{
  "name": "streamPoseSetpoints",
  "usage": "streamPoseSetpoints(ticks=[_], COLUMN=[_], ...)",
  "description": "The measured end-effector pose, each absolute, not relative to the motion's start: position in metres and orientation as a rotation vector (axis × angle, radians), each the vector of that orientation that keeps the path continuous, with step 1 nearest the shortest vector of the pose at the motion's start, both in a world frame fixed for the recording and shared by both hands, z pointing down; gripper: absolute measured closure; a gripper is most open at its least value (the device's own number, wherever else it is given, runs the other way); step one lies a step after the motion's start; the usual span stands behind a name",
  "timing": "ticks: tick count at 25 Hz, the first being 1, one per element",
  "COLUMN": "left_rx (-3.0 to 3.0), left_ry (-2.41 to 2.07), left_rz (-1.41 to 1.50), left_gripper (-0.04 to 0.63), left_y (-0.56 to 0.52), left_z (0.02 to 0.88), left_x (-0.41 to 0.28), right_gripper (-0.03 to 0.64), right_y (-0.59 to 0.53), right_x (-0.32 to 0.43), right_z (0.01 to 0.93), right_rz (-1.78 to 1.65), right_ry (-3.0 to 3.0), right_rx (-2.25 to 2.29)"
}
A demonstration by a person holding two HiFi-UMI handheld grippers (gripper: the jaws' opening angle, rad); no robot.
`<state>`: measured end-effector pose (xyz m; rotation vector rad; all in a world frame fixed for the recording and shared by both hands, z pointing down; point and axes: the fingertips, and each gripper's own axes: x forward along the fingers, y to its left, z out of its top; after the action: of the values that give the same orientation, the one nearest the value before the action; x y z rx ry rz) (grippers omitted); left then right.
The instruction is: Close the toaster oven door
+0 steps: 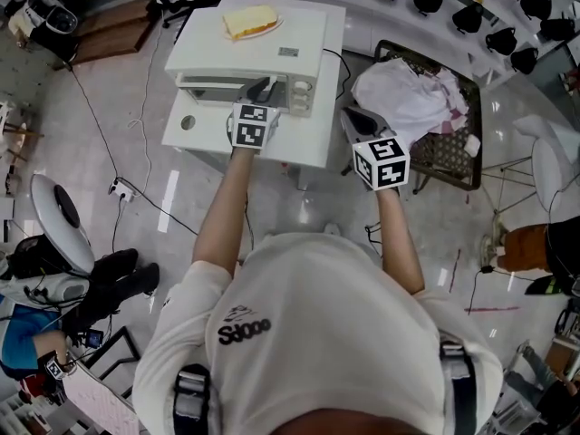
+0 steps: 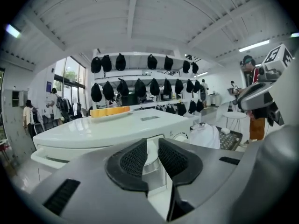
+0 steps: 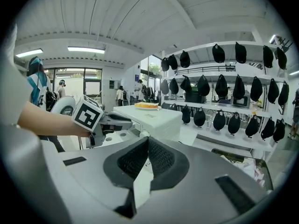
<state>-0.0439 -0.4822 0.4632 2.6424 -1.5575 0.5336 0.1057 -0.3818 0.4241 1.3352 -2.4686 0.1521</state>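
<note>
A white toaster oven [image 1: 263,48] stands on a white table [image 1: 204,139], with a plate of bread [image 1: 251,21] on its top. My left gripper [image 1: 262,90] reaches the oven's front by the glass door [image 1: 213,86], which looks upright against the front. In the left gripper view its pads [image 2: 134,160] close on a silvery door handle [image 2: 148,158]. My right gripper [image 1: 355,116] hangs off the table's right corner, apart from the oven. Its jaws [image 3: 148,155] meet at the tips with nothing between them.
A dark wire basket [image 1: 456,166] of white cloth stands to the right of the table. A cable [image 1: 136,193] runs across the floor on the left past a white round fan [image 1: 62,214]. Shelves of black bags [image 1: 471,12] line the back.
</note>
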Motion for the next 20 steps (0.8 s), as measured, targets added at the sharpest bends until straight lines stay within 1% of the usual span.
streamPoseSetpoints(ticks=[3, 9, 11, 13, 20], left_rx=[2.614, 2.644, 2.640, 2.614, 2.638], left_ry=[-1.515, -1.521, -1.560, -1.606, -1.785], left_rz=[0.524, 0.348, 0.344, 0.333, 0.338], left_gripper=[0.507, 0.504, 0.520, 0.565, 0.577], left_y=[-0.480, -0.456, -0.446, -0.436, -0.397], left_z=[0.461, 0.417, 0.403, 0.390, 0.340], left_x=[-0.044, -0.066, -0.080, -0.095, -0.127], right_gripper=[0.609, 0.609, 0.609, 0.609, 0.609], right_y=[-0.385, -0.397, -0.401, -0.403, -0.402], right_x=[0.109, 0.122, 0.120, 0.115, 0.086], right_z=[0.411, 0.375, 0.364, 0.354, 0.324], right_rz=[0.123, 0.020, -0.019, -0.053, -0.179], right_ry=[-2.484, -2.508, -2.527, -2.539, -2.604], right_rx=[1.331, 1.355, 1.337, 1.309, 1.193])
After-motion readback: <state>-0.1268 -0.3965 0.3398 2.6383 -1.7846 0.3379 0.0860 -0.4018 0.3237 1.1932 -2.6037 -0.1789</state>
